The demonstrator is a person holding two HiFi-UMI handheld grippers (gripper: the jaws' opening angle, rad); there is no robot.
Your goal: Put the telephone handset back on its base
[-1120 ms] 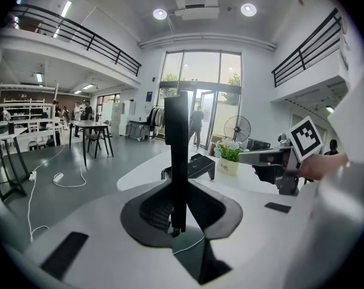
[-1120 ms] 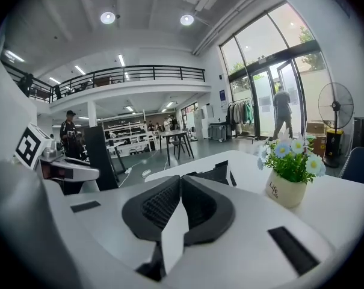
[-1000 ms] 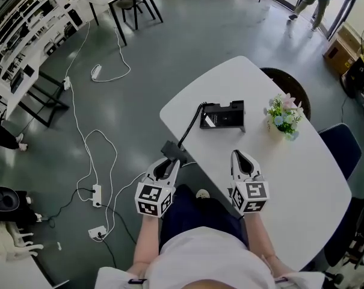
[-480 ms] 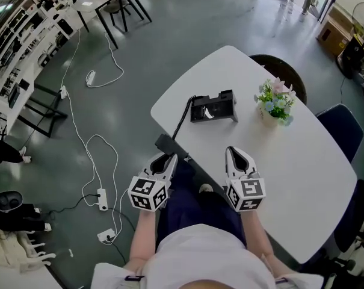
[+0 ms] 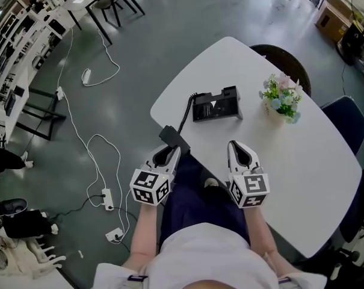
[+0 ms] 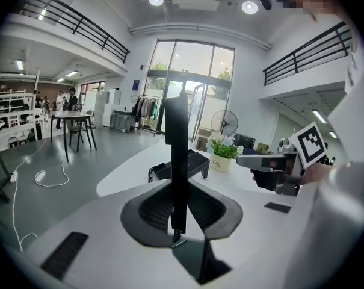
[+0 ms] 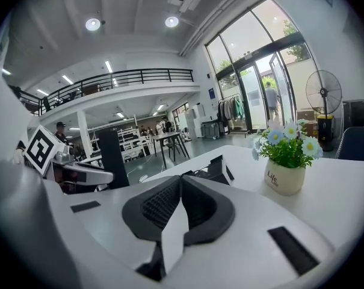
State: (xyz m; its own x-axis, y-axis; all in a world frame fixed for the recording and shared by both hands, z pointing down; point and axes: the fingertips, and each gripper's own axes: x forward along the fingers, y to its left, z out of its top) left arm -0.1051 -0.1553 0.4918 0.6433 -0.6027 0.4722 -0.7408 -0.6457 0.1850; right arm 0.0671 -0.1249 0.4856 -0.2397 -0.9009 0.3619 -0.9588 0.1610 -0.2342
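Black handset (image 6: 177,155) pinched in the left gripper (image 5: 168,154), right gripper (image 5: 238,152) closed empty, so I'd bring it level over the base (image 5: 216,106), minding the probably taut cord (image 5: 185,116).

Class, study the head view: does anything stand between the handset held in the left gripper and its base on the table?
Nothing visible does. Bare table lies between the handset, clamped in the left gripper, and the base; only its coiled cord runs there. The flower pot stands to the base's right, aside.
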